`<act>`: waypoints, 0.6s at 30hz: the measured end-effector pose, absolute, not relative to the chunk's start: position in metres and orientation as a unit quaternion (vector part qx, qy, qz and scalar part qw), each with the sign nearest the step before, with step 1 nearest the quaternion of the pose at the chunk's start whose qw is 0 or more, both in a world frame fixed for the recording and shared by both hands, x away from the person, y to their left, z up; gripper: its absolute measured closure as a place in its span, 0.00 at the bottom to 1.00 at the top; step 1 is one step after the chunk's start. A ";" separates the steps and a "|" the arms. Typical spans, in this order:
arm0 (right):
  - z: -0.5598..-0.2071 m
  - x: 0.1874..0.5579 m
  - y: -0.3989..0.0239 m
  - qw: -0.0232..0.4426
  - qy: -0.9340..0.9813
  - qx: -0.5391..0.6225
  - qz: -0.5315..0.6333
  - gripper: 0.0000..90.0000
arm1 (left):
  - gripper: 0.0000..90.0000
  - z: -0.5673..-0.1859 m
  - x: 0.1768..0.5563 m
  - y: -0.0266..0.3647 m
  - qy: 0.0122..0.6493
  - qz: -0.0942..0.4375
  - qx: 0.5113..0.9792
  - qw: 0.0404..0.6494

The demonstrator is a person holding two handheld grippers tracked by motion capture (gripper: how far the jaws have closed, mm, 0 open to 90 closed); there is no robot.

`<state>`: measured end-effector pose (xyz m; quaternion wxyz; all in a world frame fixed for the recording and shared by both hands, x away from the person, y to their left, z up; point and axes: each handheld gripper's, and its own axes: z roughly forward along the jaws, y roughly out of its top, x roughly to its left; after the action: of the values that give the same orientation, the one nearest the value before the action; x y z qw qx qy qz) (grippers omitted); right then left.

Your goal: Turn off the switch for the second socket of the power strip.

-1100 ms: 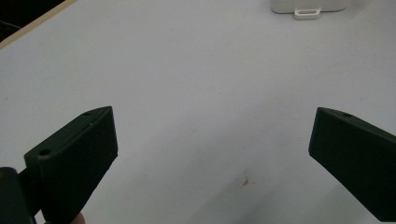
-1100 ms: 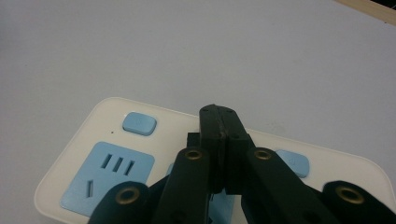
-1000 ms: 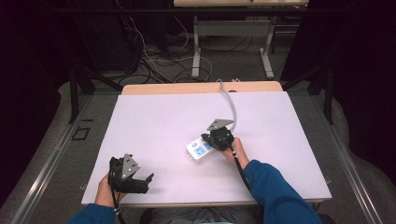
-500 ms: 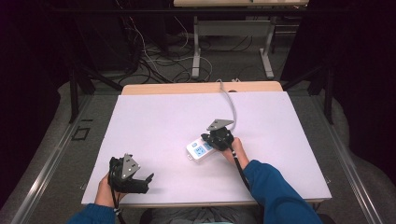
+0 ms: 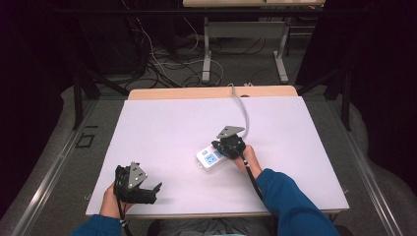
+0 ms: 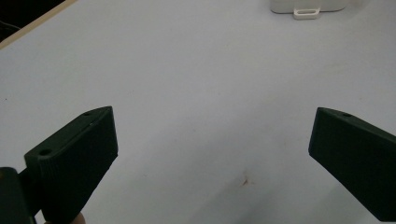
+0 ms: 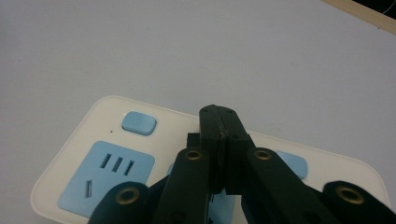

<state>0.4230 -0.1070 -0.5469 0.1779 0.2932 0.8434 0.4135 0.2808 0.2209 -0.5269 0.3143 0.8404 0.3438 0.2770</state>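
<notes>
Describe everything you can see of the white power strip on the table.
The power strip is a flat, rounded-cornered block of glossy white plastic with light-blue socket faces and small blue buttons. It lies face up on the white table, a grey cable running from it toward the far edge. The shut right gripper is over its top.

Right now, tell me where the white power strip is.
In the high view the white power strip lies on the white tabletop, right of centre, under the shut right tongs. The open left tongs sit apart near the front-left edge.
</notes>
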 end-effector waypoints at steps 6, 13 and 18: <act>-0.548 0.423 -0.106 0.187 0.839 0.294 0.417 1.00 | 0.01 -0.527 0.281 0.220 0.343 0.276 0.840 0.316; -0.547 0.423 -0.105 0.192 0.843 0.285 0.414 1.00 | 0.01 -0.527 0.281 0.221 0.343 0.274 0.841 0.316; -0.546 0.421 -0.104 0.196 0.844 0.289 0.408 1.00 | 0.01 -0.527 0.281 0.221 0.343 0.274 0.841 0.316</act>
<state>0.4214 -0.1037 -0.5465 0.1958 0.2886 0.8437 0.4082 0.2807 0.2206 -0.5267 0.3158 0.8412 0.3428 0.2741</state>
